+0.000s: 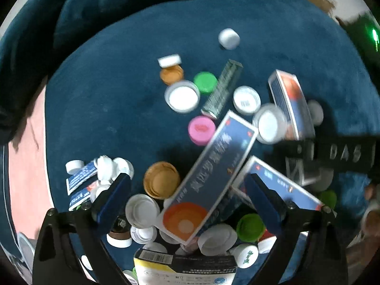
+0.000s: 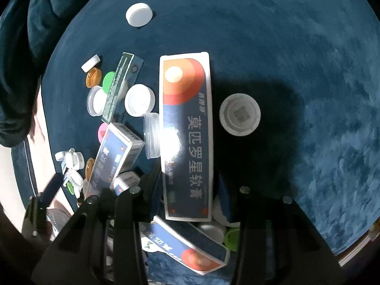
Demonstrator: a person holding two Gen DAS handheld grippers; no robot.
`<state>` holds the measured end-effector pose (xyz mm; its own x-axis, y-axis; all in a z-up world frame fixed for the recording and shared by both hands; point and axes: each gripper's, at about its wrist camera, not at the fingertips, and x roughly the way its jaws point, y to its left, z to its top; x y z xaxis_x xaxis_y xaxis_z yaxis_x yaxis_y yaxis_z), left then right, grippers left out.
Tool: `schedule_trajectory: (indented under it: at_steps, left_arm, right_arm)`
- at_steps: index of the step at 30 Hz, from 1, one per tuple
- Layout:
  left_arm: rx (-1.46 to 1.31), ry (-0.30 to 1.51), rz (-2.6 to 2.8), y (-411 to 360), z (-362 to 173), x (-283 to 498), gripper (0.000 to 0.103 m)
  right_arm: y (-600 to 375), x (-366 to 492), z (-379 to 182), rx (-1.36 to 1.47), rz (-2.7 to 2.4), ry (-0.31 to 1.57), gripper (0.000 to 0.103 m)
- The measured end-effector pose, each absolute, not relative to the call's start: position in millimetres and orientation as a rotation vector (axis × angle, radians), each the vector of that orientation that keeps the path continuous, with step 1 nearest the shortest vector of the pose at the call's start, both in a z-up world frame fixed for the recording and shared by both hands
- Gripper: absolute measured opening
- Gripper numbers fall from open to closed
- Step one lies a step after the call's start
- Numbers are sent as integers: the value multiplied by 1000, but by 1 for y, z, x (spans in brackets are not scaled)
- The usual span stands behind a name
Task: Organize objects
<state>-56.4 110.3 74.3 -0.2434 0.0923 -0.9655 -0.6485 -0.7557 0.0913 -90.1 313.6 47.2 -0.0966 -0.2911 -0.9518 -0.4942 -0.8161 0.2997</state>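
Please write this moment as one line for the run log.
task: organize objects | right hand-held gripper: shut on blue ointment box | left hand-held gripper: open above clutter

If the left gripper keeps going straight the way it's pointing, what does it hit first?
Most likely the long blue box lying tilted on the pile between the open left gripper fingers; depth is hard to judge through the fisheye.

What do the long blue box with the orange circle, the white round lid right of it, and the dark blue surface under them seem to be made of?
The long blue box looks like glossy printed cardboard: sharp folded edges, a bright glare patch. The white round lid looks like moulded plastic, matte, with ridged inner rings. The dark blue surface seems a soft plush or velvet-like fabric: brushed, mottled streaks. The right gripper is closed on the box.
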Motion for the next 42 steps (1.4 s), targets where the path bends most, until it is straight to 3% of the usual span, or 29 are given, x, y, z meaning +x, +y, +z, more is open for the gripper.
schedule_trajectory:
  at_steps: [4,11,14,15,18,23,32,42]
  left_arm:
    - [-1584,624,1990,98,78,-55,98]
    - [-1567,721,1943,107,65,-59,93]
    - [-1549,732,1927,114,54,-57,70]
    - [-1554,686,1929,112,56,-57,49]
    - [-1539,560,1980,99,66,-56,42]
    - [-1553,319,2068,64,89,-60,41]
    - [-1587,175,2209,14,123,-68,41]
    - [-1662,-58,2395,-63,148,-73,41]
  right_arm:
    - [314,-93,46,-2009,2038,873,42]
    - [300,-92,46,-2005,2041,831,43]
    - [300,-94,44,-2002,2042,818,43]
    - [298,-94,43,-2002,2041,824,43]
    - [287,-100,44,-1997,2078,787,41]
    - [280,-104,59,-1960,2172,776,40]
    - [248,-104,93,-1977,2326,773,40]
    - [151,-102,103,-2153,2503,623,40]
